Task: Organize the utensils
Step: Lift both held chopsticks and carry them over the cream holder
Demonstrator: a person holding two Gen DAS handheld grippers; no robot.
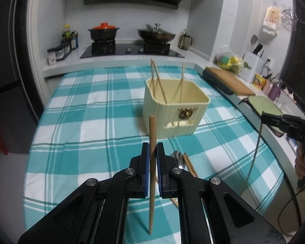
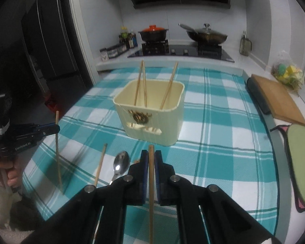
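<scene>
Chopsticks fill both my tongs. My left gripper [image 1: 152,152] is closed tight on one wooden chopstick [image 1: 152,162], held upright, tip pointing down near the teal checked tablecloth [image 1: 81,111]. My right gripper [image 2: 150,160] pinches a second chopstick [image 2: 151,183] the same way. Ahead stands the cream utensil bin [image 2: 152,118] with three chopsticks [image 2: 141,83] leaning inside. One loose chopstick [image 2: 100,163] and a metal spoon [image 2: 120,163] lie on the cloth between my grippers.
</scene>
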